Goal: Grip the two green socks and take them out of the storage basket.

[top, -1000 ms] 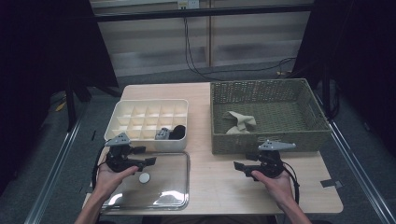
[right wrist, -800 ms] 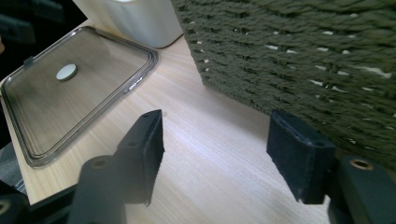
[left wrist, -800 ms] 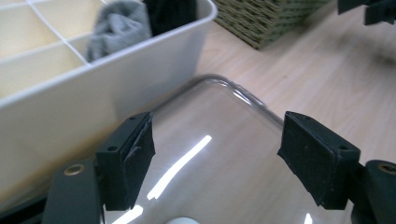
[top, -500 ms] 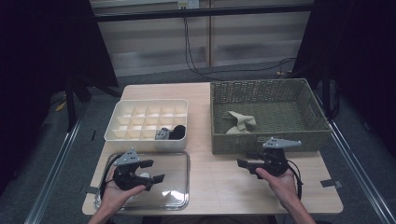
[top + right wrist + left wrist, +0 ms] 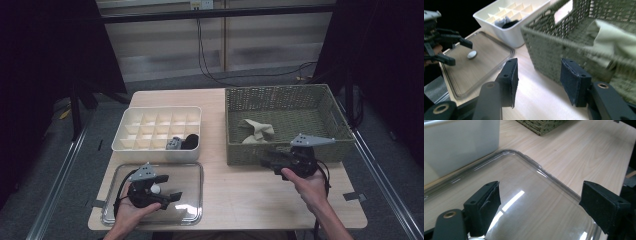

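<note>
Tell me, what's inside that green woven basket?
A crumpled pale cloth lies in the woven basket, toward its left side. The near wall and the right hand-held gripper hide part of the floor, so more could be there.

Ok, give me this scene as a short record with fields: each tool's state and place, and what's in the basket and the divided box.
left tool: jaws open, just been opening, nothing between them, above the clear lid
right tool: jaws apart, just been closing, nothing between them, at the front wall of the wicker basket
basket contents: beige cloth
divided box: white, a grey item and a black item in front compartments
lid knob: white, centre of lid
</note>
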A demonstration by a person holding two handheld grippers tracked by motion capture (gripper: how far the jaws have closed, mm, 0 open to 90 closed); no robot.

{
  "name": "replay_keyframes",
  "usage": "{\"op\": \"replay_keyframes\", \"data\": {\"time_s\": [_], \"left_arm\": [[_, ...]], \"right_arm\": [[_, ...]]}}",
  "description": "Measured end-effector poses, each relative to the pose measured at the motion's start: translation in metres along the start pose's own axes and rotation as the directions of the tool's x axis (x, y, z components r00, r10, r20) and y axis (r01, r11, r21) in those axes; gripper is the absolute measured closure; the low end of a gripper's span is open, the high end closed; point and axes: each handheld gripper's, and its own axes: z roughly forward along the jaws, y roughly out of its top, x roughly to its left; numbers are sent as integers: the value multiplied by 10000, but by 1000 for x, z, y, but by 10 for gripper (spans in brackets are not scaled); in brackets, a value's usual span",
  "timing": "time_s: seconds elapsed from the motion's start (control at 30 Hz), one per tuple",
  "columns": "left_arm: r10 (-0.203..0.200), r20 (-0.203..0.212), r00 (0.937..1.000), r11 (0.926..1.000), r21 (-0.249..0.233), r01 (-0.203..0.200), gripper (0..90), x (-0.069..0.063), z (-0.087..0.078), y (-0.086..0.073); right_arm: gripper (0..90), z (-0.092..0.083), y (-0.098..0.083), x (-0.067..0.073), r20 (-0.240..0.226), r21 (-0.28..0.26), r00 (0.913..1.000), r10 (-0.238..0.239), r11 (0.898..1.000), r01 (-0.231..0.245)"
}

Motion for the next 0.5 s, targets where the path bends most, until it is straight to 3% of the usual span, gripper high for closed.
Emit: {"op": "replay_keyframes", "data": {"time_s": [0.1,0.27,0.5], "left_arm": [[74,-48,10000,9998,176,-73,157,0,-1,1],[-47,-56,10000,10000,-83,47,147,3,-7,1],[-124,-167,9998,9999,-69,123,147,8,-9,1]], "right_arm": [[487,0,8,-4,71,21,10000,-9,10000,9],[486,4,24,-16,250,99,9997,-37,9999,34],[488,17,50,-31,358,443,9993,-148,9989,132]]}}
